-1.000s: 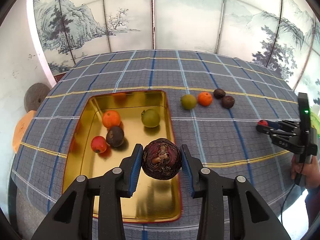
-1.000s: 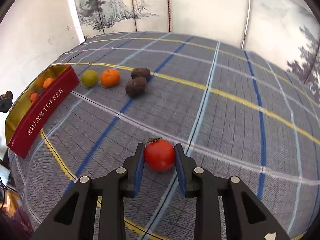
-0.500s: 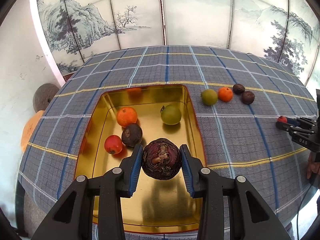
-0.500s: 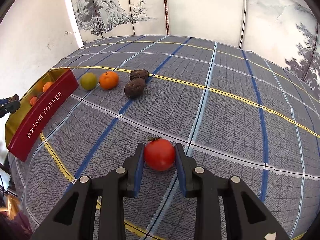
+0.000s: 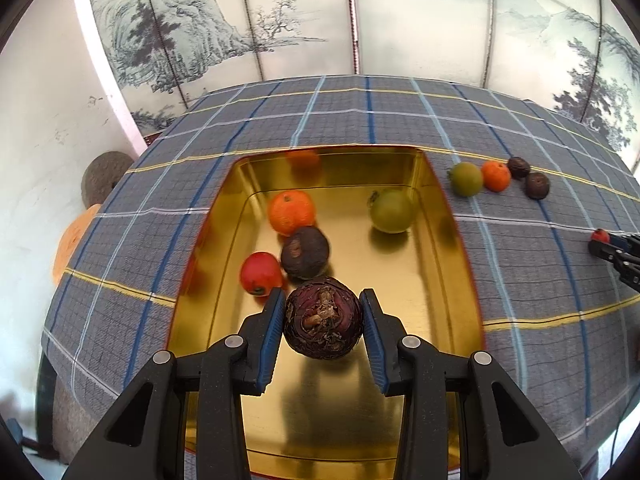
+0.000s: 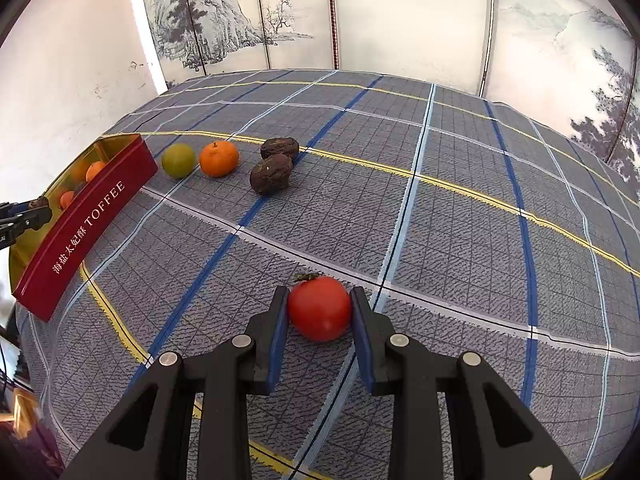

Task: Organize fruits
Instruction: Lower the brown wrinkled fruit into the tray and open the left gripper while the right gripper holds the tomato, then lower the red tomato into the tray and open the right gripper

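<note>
Here your left tongs [image 5: 323,322] were clamped on a dark purple wrinkled round fruit [image 5: 323,323], held over the near half of the gold metal toffee tin [image 5: 448,280]. Just beyond their tips lay a red tomato [image 5: 261,273] and a brown fruit [image 5: 305,252]. Your right tongs [image 6: 319,312] gripped a smooth red tomato [image 6: 319,307] on the grey plaid tablecloth [image 6: 460,240], with the tin far to their left.
</note>
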A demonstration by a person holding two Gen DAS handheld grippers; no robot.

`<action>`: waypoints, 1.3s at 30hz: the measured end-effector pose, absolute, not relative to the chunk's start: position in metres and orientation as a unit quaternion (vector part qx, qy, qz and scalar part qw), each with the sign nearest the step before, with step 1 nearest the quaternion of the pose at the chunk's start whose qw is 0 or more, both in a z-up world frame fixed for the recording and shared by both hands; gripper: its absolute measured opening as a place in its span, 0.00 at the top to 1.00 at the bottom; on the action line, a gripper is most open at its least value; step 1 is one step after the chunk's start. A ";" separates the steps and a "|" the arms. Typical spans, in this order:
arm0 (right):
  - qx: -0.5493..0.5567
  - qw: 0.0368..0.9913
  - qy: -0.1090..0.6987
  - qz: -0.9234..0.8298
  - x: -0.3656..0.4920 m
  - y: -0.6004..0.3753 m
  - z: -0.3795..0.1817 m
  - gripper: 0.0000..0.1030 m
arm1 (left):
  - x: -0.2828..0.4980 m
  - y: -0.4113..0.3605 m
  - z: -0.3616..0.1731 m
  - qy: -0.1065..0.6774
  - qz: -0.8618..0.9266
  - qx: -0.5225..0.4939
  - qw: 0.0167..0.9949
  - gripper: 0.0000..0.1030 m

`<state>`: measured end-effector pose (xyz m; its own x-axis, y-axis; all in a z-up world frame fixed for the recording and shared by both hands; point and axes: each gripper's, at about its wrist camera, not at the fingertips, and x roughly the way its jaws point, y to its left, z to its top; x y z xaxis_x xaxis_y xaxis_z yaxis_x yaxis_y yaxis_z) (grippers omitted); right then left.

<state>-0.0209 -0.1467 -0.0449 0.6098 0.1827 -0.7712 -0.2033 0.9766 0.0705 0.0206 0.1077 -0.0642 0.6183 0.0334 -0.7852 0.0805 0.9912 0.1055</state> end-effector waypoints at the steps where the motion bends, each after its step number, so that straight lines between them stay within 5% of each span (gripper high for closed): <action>1: -0.012 0.897 0.428 0.108 -0.021 -0.147 -0.045 0.73 | 0.021 0.109 -0.065 0.437 -0.009 0.066 0.897 0.62; 14: -0.016 0.895 0.434 0.106 -0.028 -0.145 -0.038 0.73 | 0.025 0.130 -0.072 0.437 0.033 0.072 0.896 0.61; 20: -0.016 0.897 0.426 0.115 -0.037 -0.136 -0.024 0.73 | 0.019 0.139 -0.060 0.420 0.044 0.057 0.905 0.42; 39: -0.054 0.852 0.385 0.350 -0.035 0.064 0.036 0.73 | -0.064 0.185 -0.020 0.415 0.039 -0.028 0.908 0.28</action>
